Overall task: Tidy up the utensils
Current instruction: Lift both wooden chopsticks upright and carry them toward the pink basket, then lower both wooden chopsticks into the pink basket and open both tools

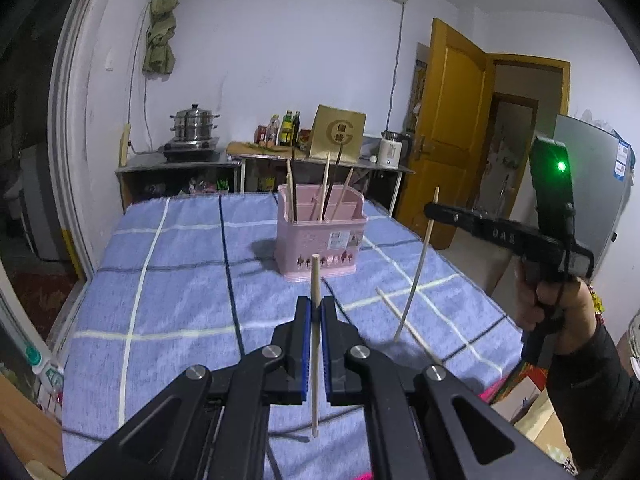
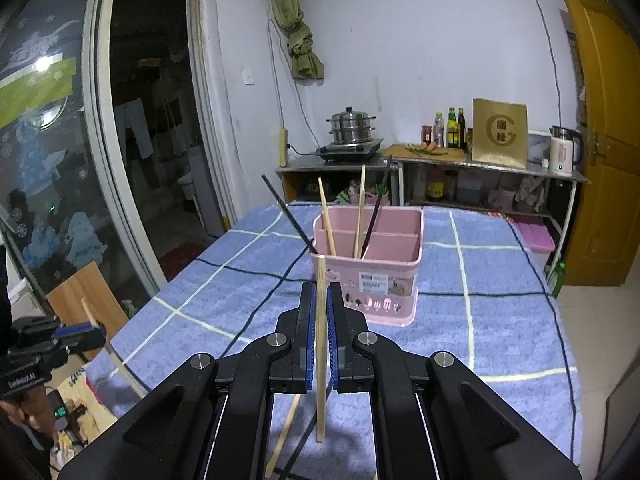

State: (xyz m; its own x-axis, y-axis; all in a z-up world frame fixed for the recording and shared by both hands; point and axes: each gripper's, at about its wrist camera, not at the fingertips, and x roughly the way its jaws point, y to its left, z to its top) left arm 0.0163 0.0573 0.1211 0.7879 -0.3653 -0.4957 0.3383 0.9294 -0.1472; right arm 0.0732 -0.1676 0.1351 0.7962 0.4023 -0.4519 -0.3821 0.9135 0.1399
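Blue-padded fingers (image 1: 307,332) of the left tool (image 1: 315,314) clamp a pale wooden chopstick (image 1: 315,344), held upright with its tip rising above the jaws and its lower end hanging clear of the blue checked cloth (image 1: 168,280) that covers the bench. Across the bench, the right tool (image 2: 319,316) is likewise closed on a second pale chopstick (image 2: 321,344), also upright; seen from the left wrist, that stick (image 1: 418,268) slants down from the tool's black fingers, gripped by a hand (image 1: 560,308) in a dark sleeve. Another pale chopstick (image 1: 408,326) lies flat on the cloth between the two tools, near a dark one (image 2: 300,436). Further back stands a pink divided basket (image 2: 370,276), already holding pale and dark chopsticks (image 2: 360,212) that lean in its compartments. Behind it, a steel counter carries a steamer pot (image 2: 351,124), bottles (image 2: 452,128) and a white kettle (image 2: 564,152), beside a yellow door (image 1: 448,120)
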